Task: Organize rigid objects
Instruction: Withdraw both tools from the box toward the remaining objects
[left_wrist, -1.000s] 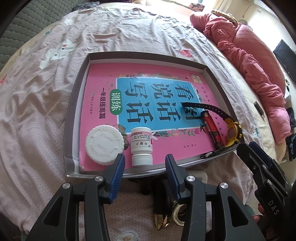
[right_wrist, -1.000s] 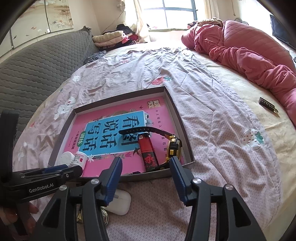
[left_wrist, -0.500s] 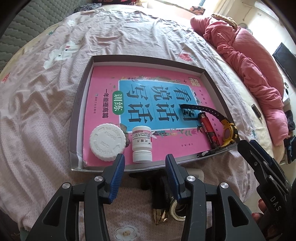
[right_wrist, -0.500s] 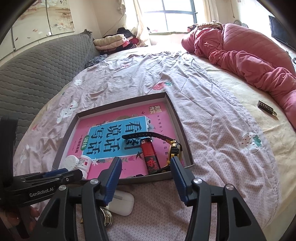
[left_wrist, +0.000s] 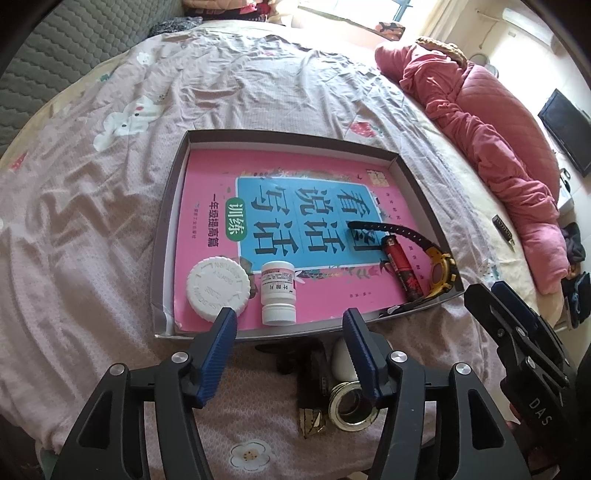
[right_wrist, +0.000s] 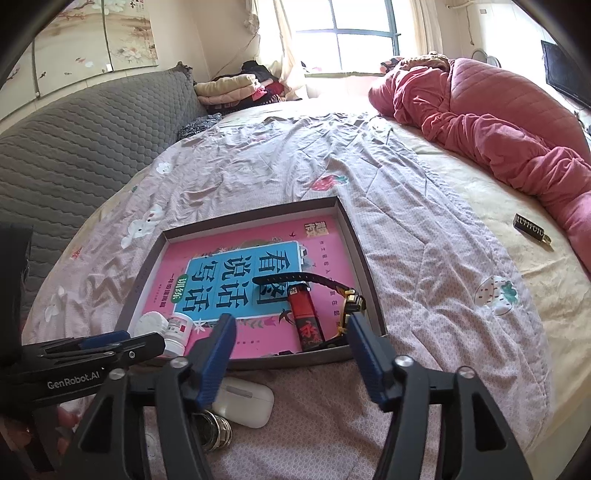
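Both jaws opening and empty: left hand-held gripper (left_wrist: 290, 332) above the earbud case (right_wrist: 243, 404) and tape roll (left_wrist: 351, 406) on the bed (left_wrist: 110, 184), right hand-held gripper (right_wrist: 291, 334) before the tray (left_wrist: 162, 236) holding bottles, lighter (left_wrist: 402, 267), watch (left_wrist: 441, 273)

grey tray (left_wrist: 168, 206) on the bed holds pink book (left_wrist: 207, 192), white jar (left_wrist: 218, 286), bottle (left_wrist: 277, 291) — lighter (left_wrist: 402, 269), watch (left_wrist: 441, 271).

The pink book (left_wrist: 288, 236) in the tray bore big characters, 看说写话, on its blue panel, with 训练 in a green oval and 一年级提高篇 beside it. The white cap (left_wrist: 218, 288) read "PUSH DOWN" in raised letters. "GenRobot.AI" stood on the left hand-held gripper (right_wrist: 74, 384), "DAS" on the right hand-held gripper (left_wrist: 539, 406). The small bottle's (left_wrist: 277, 291) label was too fine to read.
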